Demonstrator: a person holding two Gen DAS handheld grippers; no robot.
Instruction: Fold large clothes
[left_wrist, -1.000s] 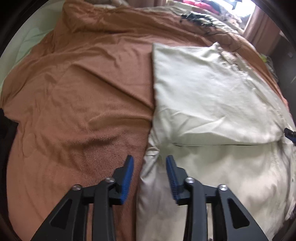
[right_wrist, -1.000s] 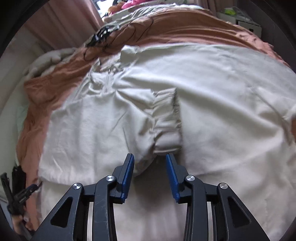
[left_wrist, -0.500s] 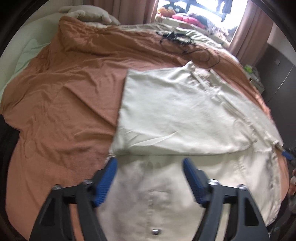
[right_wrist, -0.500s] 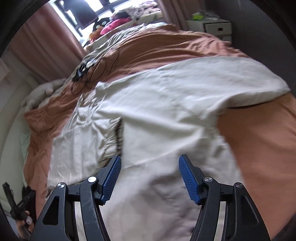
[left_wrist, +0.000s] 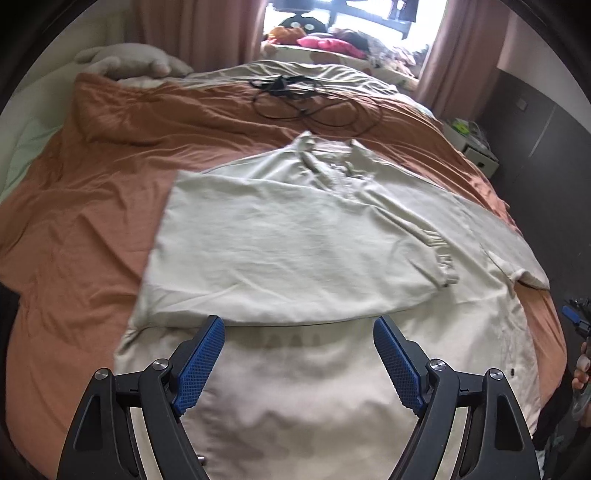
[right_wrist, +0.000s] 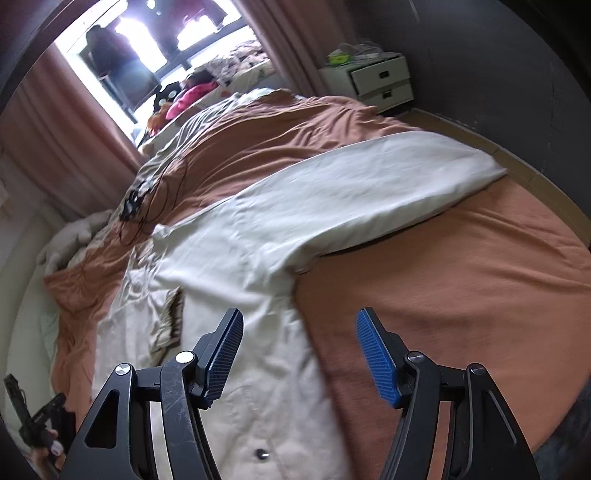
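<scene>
A large cream jacket (left_wrist: 295, 236) lies spread on the orange bedspread (left_wrist: 85, 206), snap buttons at its near hem. One sleeve (left_wrist: 280, 266) is folded across the body, its ribbed cuff (left_wrist: 443, 258) at the right. In the right wrist view the jacket (right_wrist: 236, 258) shows with the other sleeve (right_wrist: 388, 184) stretched out to the right over the bedspread (right_wrist: 461, 280). My left gripper (left_wrist: 298, 360) is open and empty, above the jacket's lower body. My right gripper (right_wrist: 299, 356) is open and empty, above the jacket's side edge.
A black cable tangle (left_wrist: 306, 99) lies on the bed beyond the collar. A grey pillow (left_wrist: 129, 62) is at the far left. A white nightstand (right_wrist: 373, 81) stands by the dark wall. Curtains (right_wrist: 62, 122) and a cluttered window sill lie beyond the bed.
Both grippers opened wide and pulled back and up from the jacket. The right gripper let go of the folded sleeve's cuff and swung right, bringing the other sleeve into view.
</scene>
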